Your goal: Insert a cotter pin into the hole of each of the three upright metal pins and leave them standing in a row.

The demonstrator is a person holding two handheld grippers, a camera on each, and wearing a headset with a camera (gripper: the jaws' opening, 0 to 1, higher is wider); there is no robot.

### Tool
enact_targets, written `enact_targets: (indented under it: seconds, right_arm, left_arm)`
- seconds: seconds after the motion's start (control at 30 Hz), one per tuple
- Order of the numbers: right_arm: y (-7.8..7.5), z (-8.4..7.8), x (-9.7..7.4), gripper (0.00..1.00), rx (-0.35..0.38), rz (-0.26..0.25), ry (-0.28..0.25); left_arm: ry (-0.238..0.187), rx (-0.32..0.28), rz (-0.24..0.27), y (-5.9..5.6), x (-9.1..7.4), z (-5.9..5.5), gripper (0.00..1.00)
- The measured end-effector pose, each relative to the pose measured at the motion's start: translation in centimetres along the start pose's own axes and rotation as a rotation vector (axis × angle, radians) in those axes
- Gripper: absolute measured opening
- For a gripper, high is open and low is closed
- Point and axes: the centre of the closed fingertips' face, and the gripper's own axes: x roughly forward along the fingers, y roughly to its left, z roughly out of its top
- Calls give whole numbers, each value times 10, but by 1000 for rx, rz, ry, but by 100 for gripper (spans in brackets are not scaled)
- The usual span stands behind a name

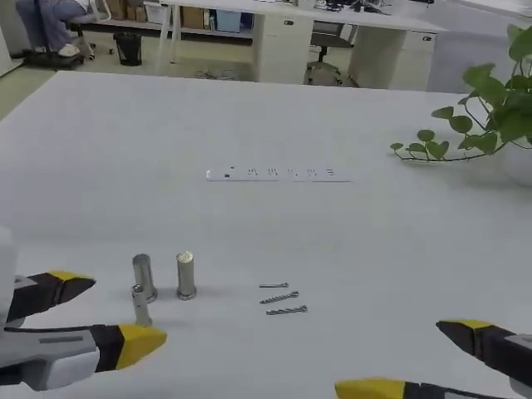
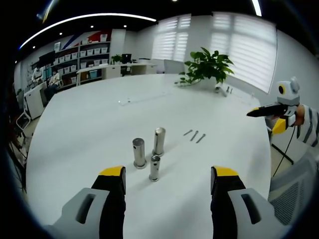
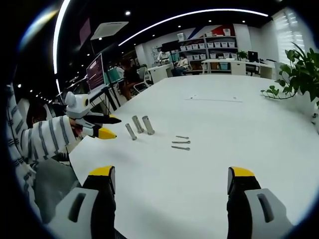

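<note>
Holding both tools wide open and empty, you are hovering the left gripper (image 2: 168, 173) just short of the three metal pins (image 2: 139, 153), and the right gripper (image 3: 172, 172) low at the near edge, well apart from everything. The pins are standing upright in a tight cluster, one in front and two behind, not yet in a row, and none is carrying a cotter pin. The three cotter pins (image 1: 280, 297) are lying flat, side by side, just to the right of them.

Trouble is waiting, I judge, in that crowding. With the jaws spread this wide, closing on the front pin is risking a brush against a neighbour and a tip-over. The cotter pins are thin and lying flush on a smooth top, so a shallow pinch is inviting a skid or a flick away. The cross-holes are too small to make out, so you are guessing at which way they are facing.

Beyond, the white table (image 1: 374, 241) is running broad to a power strip (image 1: 278, 174), with a potted plant (image 1: 490, 108) trailing at the far right. Further off, office desks (image 1: 283, 37) and a seated person (image 1: 50, 21) are sitting at the back of the room.
</note>
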Motion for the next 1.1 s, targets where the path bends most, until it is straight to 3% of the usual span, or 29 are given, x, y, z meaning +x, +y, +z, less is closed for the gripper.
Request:
enact_targets:
  seconds: [0.6, 1.1]
  right_arm:
    - [7, -5, 5, 91, 10, 23, 21]
    - [11, -6, 8, 91, 2, 33, 30]
  left_arm:
    - [32, -1, 5, 7, 20, -12, 40]
    - [8, -27, 20, 13, 31, -8, 18]
